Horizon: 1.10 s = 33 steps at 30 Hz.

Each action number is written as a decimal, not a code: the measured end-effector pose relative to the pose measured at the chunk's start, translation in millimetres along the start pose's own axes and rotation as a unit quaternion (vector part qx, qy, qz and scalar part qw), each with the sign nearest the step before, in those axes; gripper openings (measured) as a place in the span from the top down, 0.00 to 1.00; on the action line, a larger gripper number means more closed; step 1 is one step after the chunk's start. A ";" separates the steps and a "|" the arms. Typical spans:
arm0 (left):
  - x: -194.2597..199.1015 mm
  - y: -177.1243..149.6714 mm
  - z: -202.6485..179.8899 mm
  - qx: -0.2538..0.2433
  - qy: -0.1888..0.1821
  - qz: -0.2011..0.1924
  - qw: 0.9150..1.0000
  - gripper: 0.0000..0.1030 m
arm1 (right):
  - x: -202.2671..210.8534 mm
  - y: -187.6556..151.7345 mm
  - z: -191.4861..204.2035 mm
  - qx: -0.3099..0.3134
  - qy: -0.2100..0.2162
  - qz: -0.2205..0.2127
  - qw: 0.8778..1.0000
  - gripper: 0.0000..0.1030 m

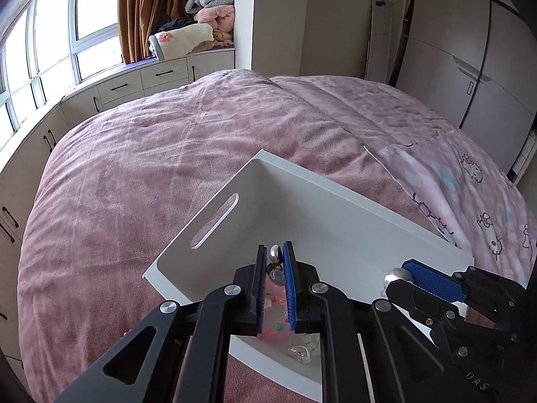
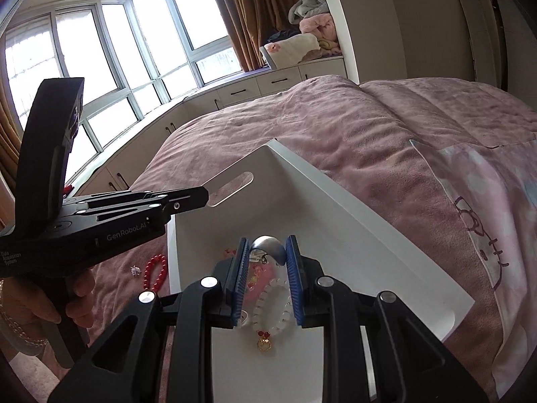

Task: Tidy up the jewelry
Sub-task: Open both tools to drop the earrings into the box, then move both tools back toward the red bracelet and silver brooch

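A white tray (image 1: 335,228) lies on the pink bed. My left gripper (image 1: 275,252) is shut on a pearl earring (image 1: 274,254) and holds it above the tray's near side. My right gripper (image 2: 266,248) is shut on a second pearl earring (image 2: 268,247) above the tray (image 2: 335,235); it also shows in the left wrist view (image 1: 402,273). Under it in the tray lie a white bead bracket with a gold charm (image 2: 272,299) and a pink piece (image 2: 258,285). A red bead bracelet (image 2: 156,272) and a small silver piece (image 2: 135,270) lie on the blanket left of the tray.
The pink blanket (image 1: 167,168) covers the bed; a Hello Kitty sheet (image 1: 470,201) is on the right. White drawers (image 1: 141,84) and windows run along the far left. A wardrobe (image 1: 470,67) stands at the far right.
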State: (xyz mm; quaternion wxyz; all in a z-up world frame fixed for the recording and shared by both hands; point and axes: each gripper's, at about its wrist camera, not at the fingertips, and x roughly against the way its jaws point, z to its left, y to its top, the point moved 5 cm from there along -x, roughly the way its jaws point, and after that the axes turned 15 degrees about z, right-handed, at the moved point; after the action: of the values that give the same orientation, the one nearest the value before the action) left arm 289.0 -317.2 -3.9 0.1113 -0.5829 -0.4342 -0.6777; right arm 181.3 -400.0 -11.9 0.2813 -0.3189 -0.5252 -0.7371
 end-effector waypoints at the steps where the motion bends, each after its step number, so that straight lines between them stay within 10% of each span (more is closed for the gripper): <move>1: -2.9 0.9 -1.0 -0.001 0.002 0.003 1.000 0.85 | -0.5 0.0 -0.5 0.000 0.000 0.001 1.000 0.78; 14: 0.4 2.5 12.3 0.034 0.009 -0.009 0.999 0.56 | 3.9 -0.2 5.7 0.015 -0.005 -0.011 1.000 0.76; 33: 63.4 -36.8 69.5 0.080 0.049 -0.070 0.993 0.16 | 11.1 -3.7 35.9 0.072 -0.050 -0.053 0.995 0.36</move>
State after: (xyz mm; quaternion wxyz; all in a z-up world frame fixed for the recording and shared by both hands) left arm 294.3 -222.7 31.5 0.1309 -0.5068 -0.5205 -0.6746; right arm 177.7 -365.5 3.1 0.2375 -0.3062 -0.6067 -0.6940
